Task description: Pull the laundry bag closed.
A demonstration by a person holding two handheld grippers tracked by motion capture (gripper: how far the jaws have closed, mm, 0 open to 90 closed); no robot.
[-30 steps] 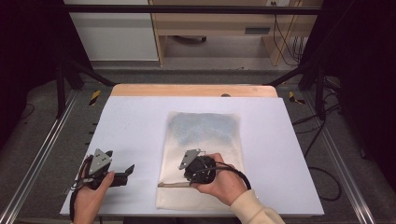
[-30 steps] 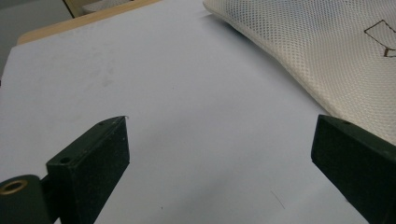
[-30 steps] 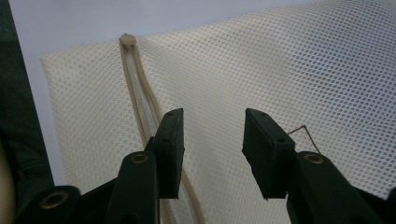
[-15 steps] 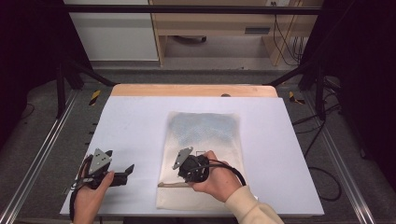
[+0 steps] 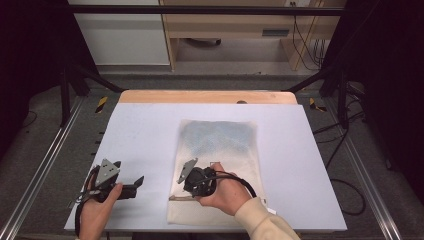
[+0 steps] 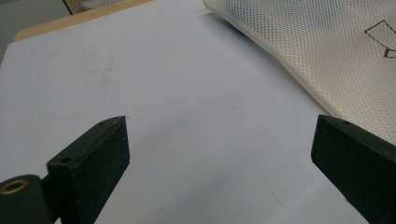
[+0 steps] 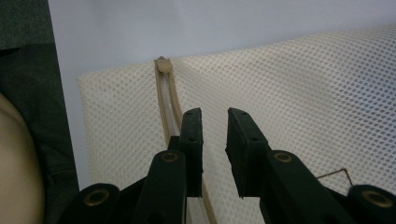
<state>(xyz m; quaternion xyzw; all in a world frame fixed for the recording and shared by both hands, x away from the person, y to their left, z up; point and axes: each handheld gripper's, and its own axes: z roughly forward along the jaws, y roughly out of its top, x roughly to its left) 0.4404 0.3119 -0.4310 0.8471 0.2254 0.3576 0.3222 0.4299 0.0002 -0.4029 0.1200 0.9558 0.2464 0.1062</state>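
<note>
Right gripper [image 7: 214, 140] closing down over mesh laundry bag [image 5: 220, 150] beside its zipper [image 7: 164, 100], jaws nearly together, pinching mesh to steady it. Left gripper [image 6: 219, 149] idling wide open left of bag, gripping nothing.

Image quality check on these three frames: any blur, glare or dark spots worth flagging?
High view: table top evenly lit, surroundings fall to black, slightly soft, no glare. Left gripper view: near jaws soft-edged, mesh bag weave sharp. Right gripper view: the right gripper and the zipper are in focus, with a dark blurred patch along the left edge.
</note>
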